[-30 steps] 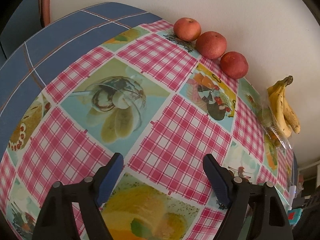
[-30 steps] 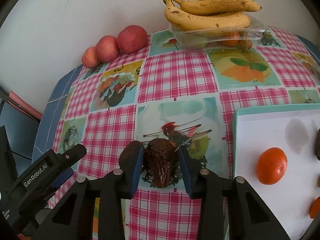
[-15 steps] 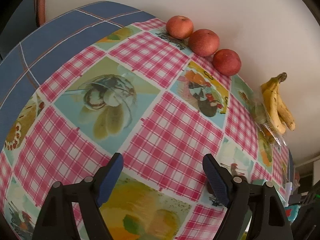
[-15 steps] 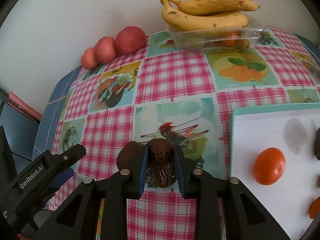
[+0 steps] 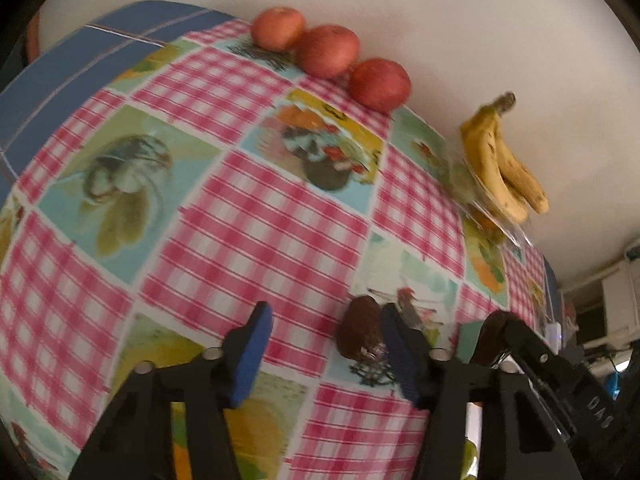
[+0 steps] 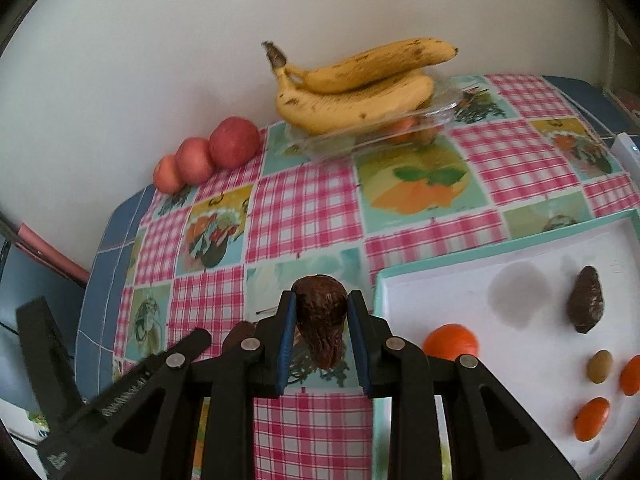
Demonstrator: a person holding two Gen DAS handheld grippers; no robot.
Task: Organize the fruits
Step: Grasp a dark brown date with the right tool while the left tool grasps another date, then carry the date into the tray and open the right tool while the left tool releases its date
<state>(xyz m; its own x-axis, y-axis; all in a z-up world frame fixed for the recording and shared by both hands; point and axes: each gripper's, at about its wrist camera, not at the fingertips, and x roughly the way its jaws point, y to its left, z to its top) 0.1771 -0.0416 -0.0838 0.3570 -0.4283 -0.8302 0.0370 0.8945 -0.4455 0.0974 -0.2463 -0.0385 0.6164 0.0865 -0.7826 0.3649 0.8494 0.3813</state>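
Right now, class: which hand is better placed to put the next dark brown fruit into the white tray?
Right. The right gripper already grips a dark wrinkled fruit, and the white tray lies just beside it. The left gripper holds nothing, its jaws closing.

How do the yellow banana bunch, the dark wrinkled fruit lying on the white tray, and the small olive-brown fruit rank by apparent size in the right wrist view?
1. Yellow banana bunch
2. Dark wrinkled fruit on the white tray
3. Small olive-brown fruit

The bananas lie farther away yet look largest.
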